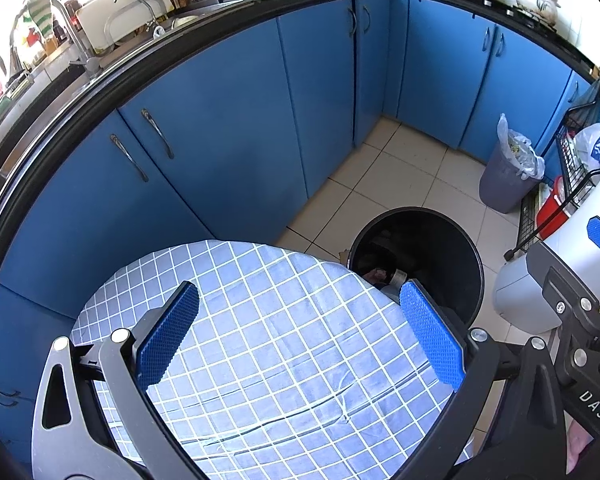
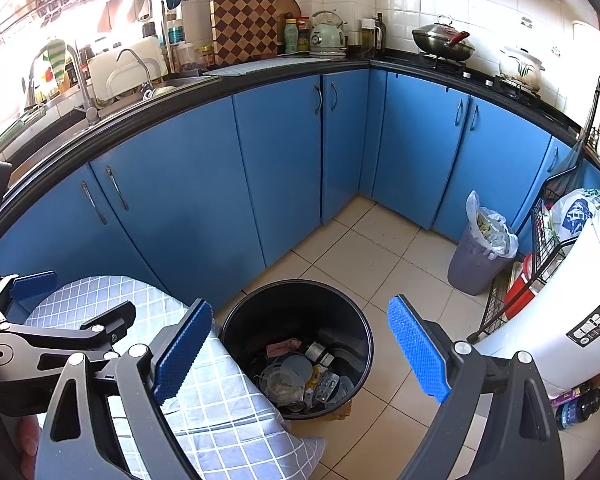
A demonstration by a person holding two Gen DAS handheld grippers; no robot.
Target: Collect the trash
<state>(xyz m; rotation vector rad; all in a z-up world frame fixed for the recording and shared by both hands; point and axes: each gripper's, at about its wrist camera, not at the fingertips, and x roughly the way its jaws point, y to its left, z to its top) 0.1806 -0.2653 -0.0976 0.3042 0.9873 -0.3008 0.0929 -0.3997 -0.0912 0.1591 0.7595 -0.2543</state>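
Black bin (image 2: 296, 344) lies below the open right claw (image 2: 300, 354).

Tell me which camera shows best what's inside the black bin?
The right wrist view: it looks straight down into the black bin, showing its trash. In the left wrist view, the checkered cloth hides much of the bin's dark interior.

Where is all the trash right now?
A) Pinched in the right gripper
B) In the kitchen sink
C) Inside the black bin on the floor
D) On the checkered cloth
C. The right wrist view looks down into the black bin, where the trash lies piled at the bottom. The checkered cloth has nothing on it, and the right gripper is open and holds nothing.
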